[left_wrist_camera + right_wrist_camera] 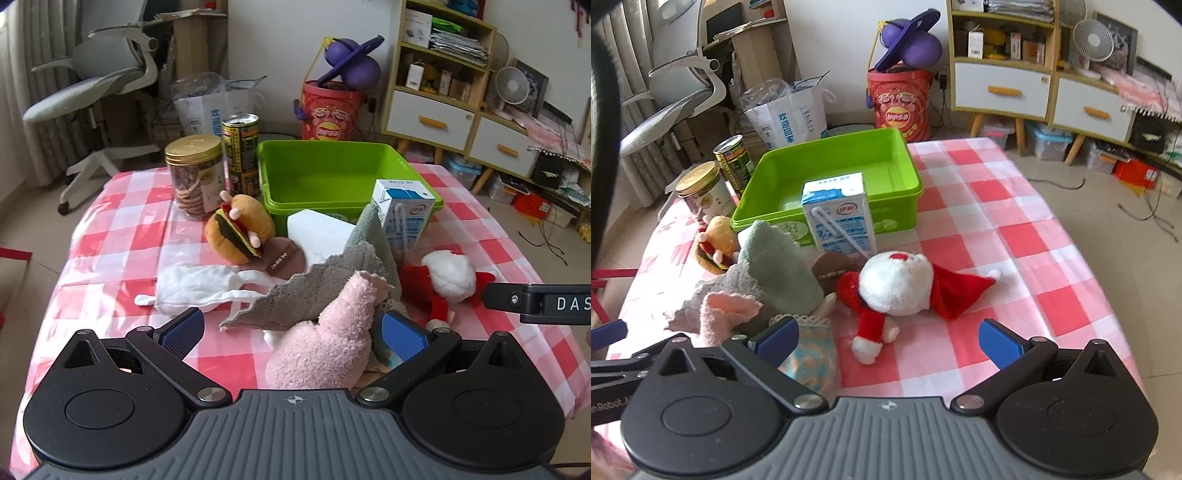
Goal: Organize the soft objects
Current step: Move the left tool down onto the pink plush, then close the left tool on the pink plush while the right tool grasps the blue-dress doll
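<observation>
A pink plush (325,339) lies between the fingers of my open left gripper (293,336), close to its right pad and not clamped. A grey towel (314,291) is draped over it. Further back lie a white cloth (199,286) and a burger plush (240,229). My right gripper (888,343) is open above the tablecloth, just in front of a Santa plush (894,284) lying on its back. Its left finger sits beside a small doll in a blue patterned dress (812,354). The green bin (831,173) at the back holds nothing that I can see.
A milk carton (838,218) stands against the bin's front. A white block (317,229) and a brown tag (284,258) lie near the burger. A cookie jar (194,177) and a can (240,155) stand left of the bin. Bare checked cloth (1015,229) spreads to the right.
</observation>
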A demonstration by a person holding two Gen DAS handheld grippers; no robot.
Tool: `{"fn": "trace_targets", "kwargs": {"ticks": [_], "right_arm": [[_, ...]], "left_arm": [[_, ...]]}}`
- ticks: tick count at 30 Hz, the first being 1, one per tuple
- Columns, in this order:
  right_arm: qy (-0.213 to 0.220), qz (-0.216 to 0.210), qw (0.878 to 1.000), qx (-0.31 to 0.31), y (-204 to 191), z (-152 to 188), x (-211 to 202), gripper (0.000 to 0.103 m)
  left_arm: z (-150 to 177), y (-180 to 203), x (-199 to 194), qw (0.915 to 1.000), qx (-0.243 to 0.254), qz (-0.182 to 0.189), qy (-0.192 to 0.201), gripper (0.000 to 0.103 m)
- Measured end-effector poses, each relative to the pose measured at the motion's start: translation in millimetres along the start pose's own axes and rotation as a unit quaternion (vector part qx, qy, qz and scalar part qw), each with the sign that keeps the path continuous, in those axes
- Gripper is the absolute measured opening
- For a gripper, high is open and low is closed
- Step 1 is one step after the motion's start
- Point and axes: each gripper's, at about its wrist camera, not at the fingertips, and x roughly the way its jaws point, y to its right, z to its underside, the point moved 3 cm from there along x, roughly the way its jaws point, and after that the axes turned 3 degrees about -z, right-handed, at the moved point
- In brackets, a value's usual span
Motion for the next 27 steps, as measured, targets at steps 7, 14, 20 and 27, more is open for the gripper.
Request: {"fn": "trace_targets", "kwargs": {"ticks": [7, 14, 20, 27], "right_arm": [[-0.006, -0.010, 1.000, 0.007, 2.4, -2.4, 1.2, 0.090], [-0.021, -0.051, 0.996, 0.074, 21.4, -7.2, 6.4, 0.089], [-0.080, -0.122, 0.983, 0.112, 17.4, 5.7, 24.4, 0.076], [-0.139, -0.159, 0.968, 0.135, 3.1, 21.0, 52.7, 0.050]], "left_arm": [[4.0, -0.1, 5.2, 0.9992, 0.023, 0.024, -0.024, 0.098], [10.6, 3.7, 10.3, 0.9962, 0.039, 0.066, -0.041, 0.095], [16.9, 5.6, 24.0, 0.9928, 0.062, 0.092, -0.047, 0.086], [21.6, 11.1, 35.6, 0.9910, 0.089, 0.095, -0.031, 0.081]]}}
